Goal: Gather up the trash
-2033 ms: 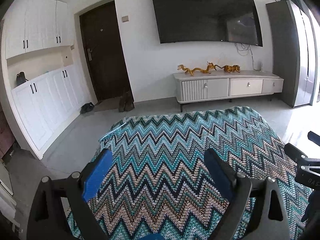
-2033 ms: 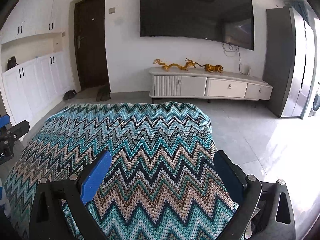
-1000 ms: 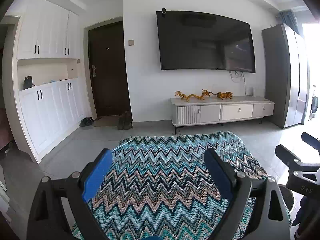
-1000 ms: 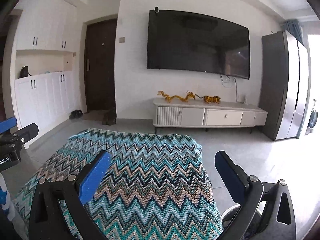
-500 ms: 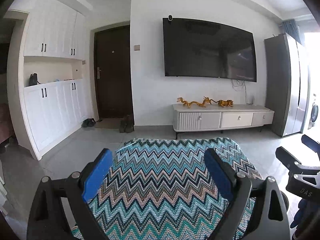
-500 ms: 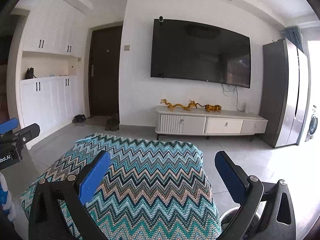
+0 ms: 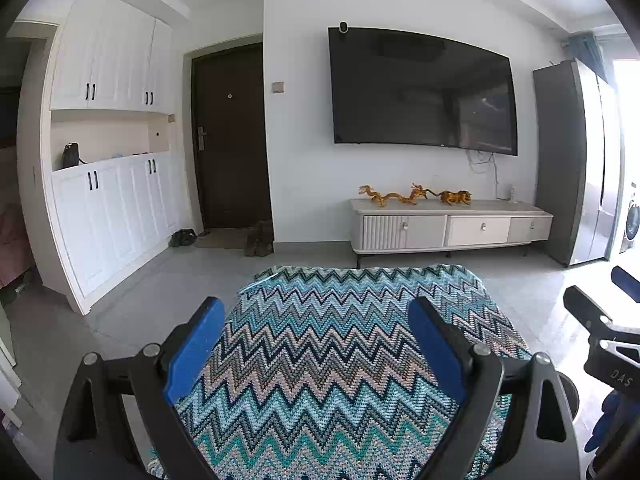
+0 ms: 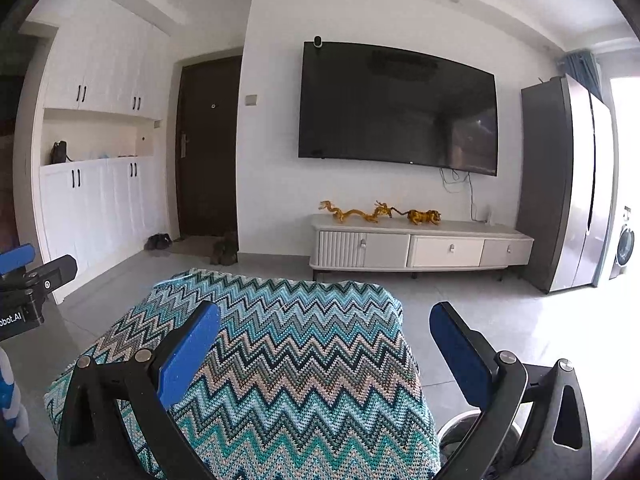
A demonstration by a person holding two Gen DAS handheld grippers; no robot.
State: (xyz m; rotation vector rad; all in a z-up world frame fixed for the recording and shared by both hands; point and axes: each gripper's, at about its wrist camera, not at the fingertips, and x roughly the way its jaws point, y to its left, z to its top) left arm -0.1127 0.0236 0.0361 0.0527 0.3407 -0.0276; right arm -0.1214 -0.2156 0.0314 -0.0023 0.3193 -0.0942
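No trash shows in either view. My left gripper (image 7: 316,312) is open, its blue pads wide apart with nothing between them, held over a zigzag-patterned teal cloth (image 7: 340,360) that covers a table. My right gripper (image 8: 324,316) is open too and empty, over the right part of the same cloth (image 8: 288,360). A round metal bin rim (image 8: 456,430) shows on the floor just right of the cloth, partly hidden behind the right finger. Each gripper appears at the edge of the other's view: the right gripper (image 7: 600,320), the left gripper (image 8: 36,276).
Ahead stands a white TV cabinet (image 8: 420,248) with golden figurines (image 8: 380,212) under a wall TV (image 8: 400,108). A dark door (image 7: 232,140) and white cupboards (image 7: 108,216) are at the left, shoes (image 7: 260,240) by the door, a grey fridge (image 8: 568,184) at the right.
Both cameras have tilted upward and drawn back: the cloth fills less of each view and more wall and ceiling show. Both grippers stay open and empty.
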